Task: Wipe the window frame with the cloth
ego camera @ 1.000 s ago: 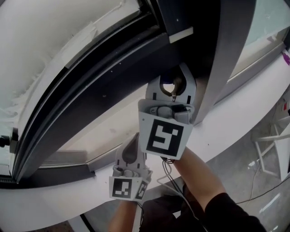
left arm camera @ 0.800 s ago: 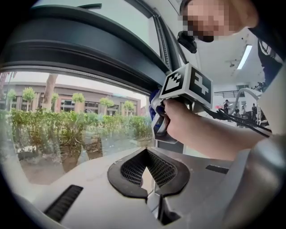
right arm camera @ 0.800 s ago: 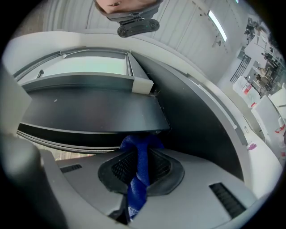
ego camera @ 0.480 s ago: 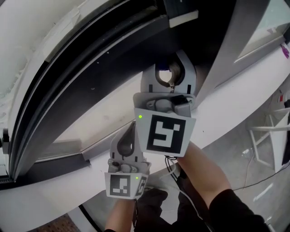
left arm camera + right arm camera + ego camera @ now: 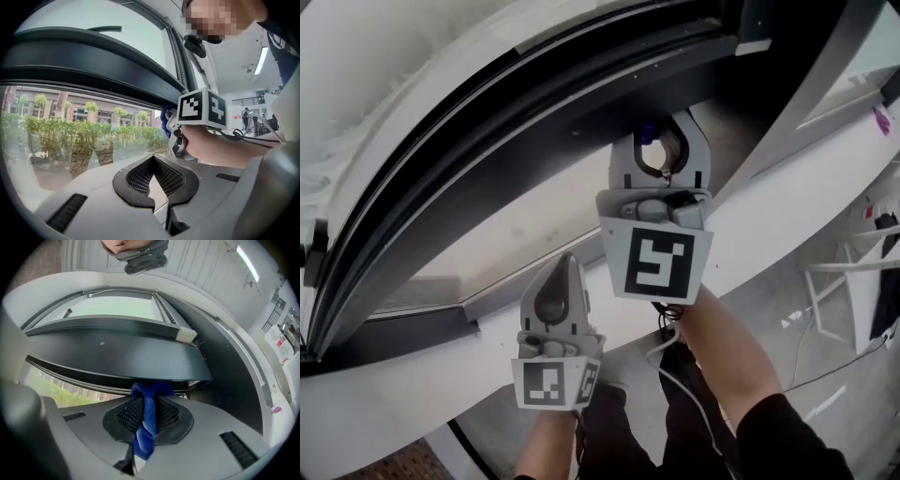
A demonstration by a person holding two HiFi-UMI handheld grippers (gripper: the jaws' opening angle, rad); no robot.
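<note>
In the head view the dark window frame [image 5: 525, 112] curves across the top. My right gripper [image 5: 653, 139] is raised against it, shut on a blue cloth [image 5: 645, 132]. The right gripper view shows the cloth [image 5: 145, 420] pinched between the jaws of that gripper [image 5: 147, 399], its bunched top touching the underside of the dark frame [image 5: 117, 359]. My left gripper [image 5: 563, 262] hangs lower, near the white sill [image 5: 787, 206], touching nothing. In the left gripper view this gripper [image 5: 153, 161] is shut and holds nothing; the cloth [image 5: 164, 121] shows beyond it.
A white end cap [image 5: 186, 335] sits on the frame's right end. Window glass [image 5: 84, 136] looks onto hedges and buildings. A white rack [image 5: 858, 272] stands on the floor at right. A cable [image 5: 675, 352] hangs from the right gripper.
The right gripper with the cloth has shifted a little up and right along the dark frame. The left gripper has drifted slightly left and stays shut below it.
</note>
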